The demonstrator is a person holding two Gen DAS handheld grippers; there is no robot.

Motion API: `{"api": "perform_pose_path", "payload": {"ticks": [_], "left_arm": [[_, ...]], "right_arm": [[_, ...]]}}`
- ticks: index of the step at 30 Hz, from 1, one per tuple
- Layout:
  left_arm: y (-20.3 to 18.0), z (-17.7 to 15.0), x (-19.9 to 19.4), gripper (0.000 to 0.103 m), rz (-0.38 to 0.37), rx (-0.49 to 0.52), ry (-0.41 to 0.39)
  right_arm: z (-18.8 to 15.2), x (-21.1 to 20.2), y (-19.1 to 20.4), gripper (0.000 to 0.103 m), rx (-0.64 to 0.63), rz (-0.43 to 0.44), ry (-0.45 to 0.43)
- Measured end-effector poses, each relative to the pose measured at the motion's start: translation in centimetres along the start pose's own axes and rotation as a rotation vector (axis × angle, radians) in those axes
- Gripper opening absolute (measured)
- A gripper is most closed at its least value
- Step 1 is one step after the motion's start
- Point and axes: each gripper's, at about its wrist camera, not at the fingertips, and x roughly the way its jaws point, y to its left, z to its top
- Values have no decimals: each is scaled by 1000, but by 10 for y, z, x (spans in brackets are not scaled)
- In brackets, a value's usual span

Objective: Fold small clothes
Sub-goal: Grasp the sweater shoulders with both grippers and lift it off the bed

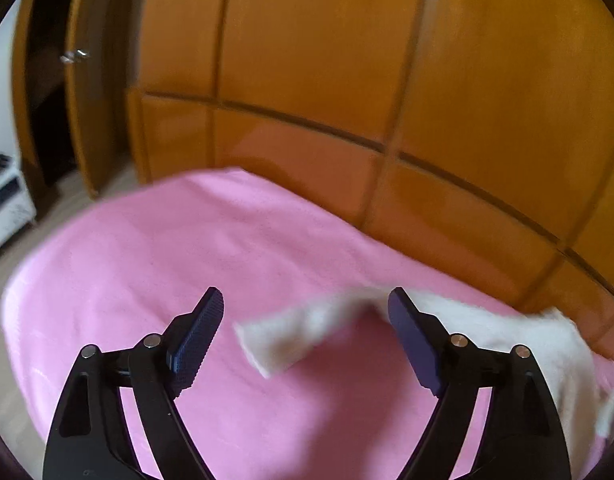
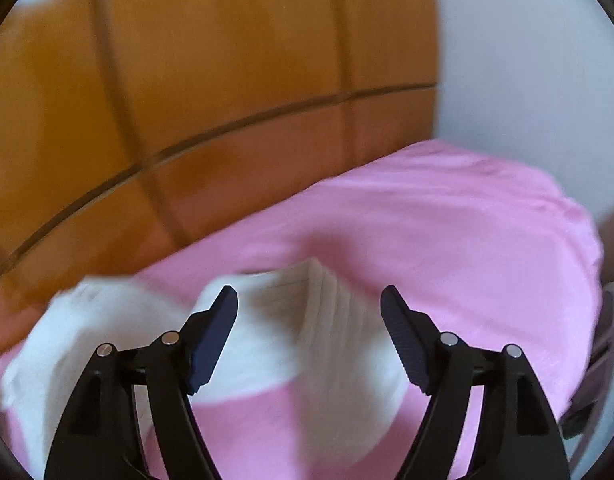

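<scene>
A small white ribbed garment (image 2: 307, 328) lies on the pink blanket (image 2: 467, 240). In the right wrist view it spreads under and ahead of my right gripper (image 2: 309, 294), which is open and empty above it. In the left wrist view one white end of the garment (image 1: 279, 340) lies between the fingers of my left gripper (image 1: 305, 296), which is open and empty, and the rest runs off to the right behind the right finger. Both views are blurred.
A wooden wardrobe (image 1: 347, 60) with panelled doors stands right behind the bed. A doorway and a white cabinet (image 1: 3, 200) are at the far left. A white wall (image 2: 527, 60) is at the right. A grey strapped object (image 2: 603, 360) sits at the bed's right edge.
</scene>
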Motion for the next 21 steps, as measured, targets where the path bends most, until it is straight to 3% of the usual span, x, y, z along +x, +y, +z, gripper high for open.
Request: {"api": "perform_pose_path", "payload": {"ticks": [1,5,7,11,14,18,19,21], "left_arm": [[-5,-14,-1,82,-66,-1,45],[-19,-74,-5,70,-318,2,205],[-32,-108,-10,65,-423,22,287],[-53,-165,-28,55,-590,19,418],[-65,-188,-33,55,-654,24,465],[-91,-212,-38,54,-676,50,519],[-96,-214,-40,49,-668,65,506],[-102,-216,-34,9,-645,79,514]], "right_arm": [[-10,-3,7,74,-13,52,22],[-79,-21,45,68,-57,399,225],[-115,-27,61,54,-56,535,336],[-195,-40,87,42,-23,748,599],[-236,-51,93,42,-16,793,698],[-254,-46,90,41,13,759,708],[-251,-43,88,41,31,762,680],[-240,-43,88,41,74,752,625]]}}
